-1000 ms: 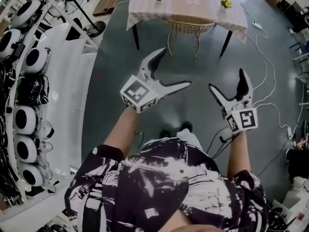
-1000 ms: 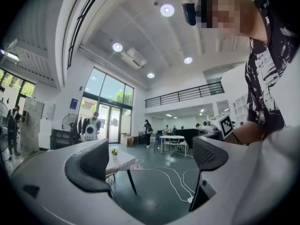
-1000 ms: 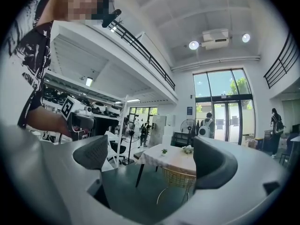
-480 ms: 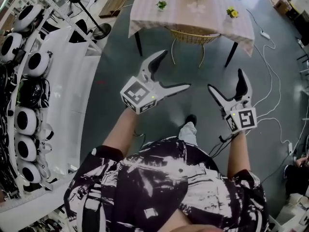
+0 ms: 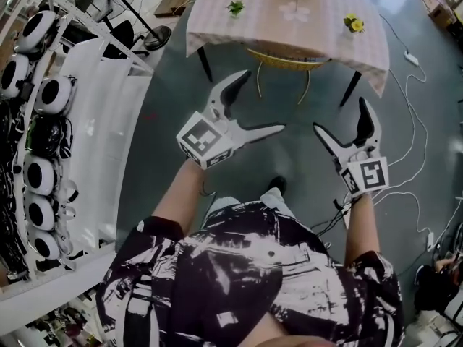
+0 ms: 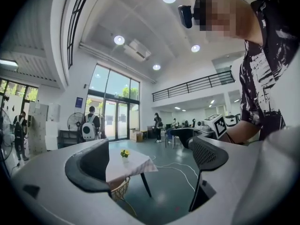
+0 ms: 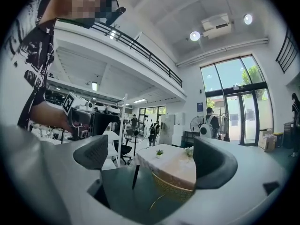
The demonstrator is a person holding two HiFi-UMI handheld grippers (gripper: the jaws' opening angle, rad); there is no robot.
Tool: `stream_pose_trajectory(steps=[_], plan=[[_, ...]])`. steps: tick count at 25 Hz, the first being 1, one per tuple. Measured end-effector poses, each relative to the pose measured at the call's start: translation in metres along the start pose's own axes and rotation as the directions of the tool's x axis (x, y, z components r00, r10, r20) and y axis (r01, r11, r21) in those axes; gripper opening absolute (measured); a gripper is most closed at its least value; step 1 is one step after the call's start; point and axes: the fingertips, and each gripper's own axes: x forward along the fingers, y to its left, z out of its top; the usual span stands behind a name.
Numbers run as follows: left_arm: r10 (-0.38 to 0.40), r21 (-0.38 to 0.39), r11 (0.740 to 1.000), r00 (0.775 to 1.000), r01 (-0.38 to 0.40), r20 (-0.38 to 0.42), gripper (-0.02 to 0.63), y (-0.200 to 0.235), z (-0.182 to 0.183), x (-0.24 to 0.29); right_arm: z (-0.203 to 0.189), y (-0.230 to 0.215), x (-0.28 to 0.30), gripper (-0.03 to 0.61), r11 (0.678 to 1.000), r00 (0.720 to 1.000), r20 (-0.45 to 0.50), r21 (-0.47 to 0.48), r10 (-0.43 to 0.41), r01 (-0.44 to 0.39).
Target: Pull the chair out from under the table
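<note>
Left tool (image 5: 262, 101) and right tool (image 5: 341, 116) both gape wide and empty at mid-frame, above bare floor (image 5: 304, 165). The wicker chair (image 5: 283, 59) sits tucked under the bench (image 5: 268, 22) at top centre, well apart from both.

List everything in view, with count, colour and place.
Table: one, pale pink checked cloth, dark legs, ahead.
Chair: one, golden wicker, tucked under the table.
Small plants: three, green and yellow, on the tabletop.
Cables: several, white, floor right of the table.
Round units: several, white with black faces, rack at left.
Stand fan: one, black, top left.
Left gripper: one, grey, open, empty.
Right gripper: one, grey, open, empty.
</note>
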Motion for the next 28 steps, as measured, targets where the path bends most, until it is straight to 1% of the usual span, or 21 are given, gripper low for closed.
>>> stream_pose_trajectory(steps=[4, 7, 12, 16, 20, 22, 25, 26, 28], plan=[[0.009, -0.017, 1.0, 0.999, -0.01, -0.031, 0.534, 0.02, -0.016, 0.016, -0.016, -0.027, 0.017, 0.566, 1.0, 1.0, -0.015, 0.02, 0.003, -0.002], [0.008, -0.026, 1.0, 0.999, -0.009, -0.039, 0.534, 0.038, -0.023, 0.016, -0.024, -0.031, 0.032, 0.566, 1.0, 1.0, -0.025, 0.024, -0.003, 0.003], [-0.031, -0.041, 0.999, 0.999, 0.029, -0.043, 0.534, 0.064, -0.037, 0.021, -0.037, -0.032, 0.049, 0.566, 0.999, 0.997, -0.062, 0.032, -0.041, 0.043], [-0.048, -0.049, 0.998, 0.998, 0.046, -0.05, 0.534, 0.086, -0.049, 0.028, -0.05, -0.037, 0.062, 0.566, 0.998, 0.993, -0.103, 0.014, -0.054, 0.056], [-0.065, -0.05, 0.997, 0.994, 0.061, -0.092, 0.532, 0.11, -0.075, 0.036, -0.076, -0.05, 0.082, 0.566, 0.999, 0.986, -0.162, -0.023, -0.045, 0.042], [-0.073, -0.026, 0.997, 0.989, 0.07, -0.127, 0.532, 0.126, -0.093, 0.045, -0.094, -0.059, 0.097, 0.566, 0.998, 0.98, -0.199, -0.056, -0.023, 0.012], [-0.084, 0.042, 0.995, 0.977, 0.094, -0.195, 0.532, 0.156, -0.124, 0.063, -0.125, -0.078, 0.125, 0.563, 0.989, 0.963, -0.268, -0.142, 0.007, -0.047], [-0.084, 0.075, 0.992, 0.969, 0.104, -0.232, 0.532, 0.167, -0.138, 0.069, -0.138, -0.083, 0.136, 0.557, 0.982, 0.955, -0.297, -0.177, 0.016, -0.072], [-0.077, 0.151, 0.98, 0.943, 0.131, -0.324, 0.53, 0.191, -0.172, 0.08, -0.171, -0.096, 0.158, 0.54, 0.965, 0.929, -0.369, -0.232, 0.028, -0.121]])
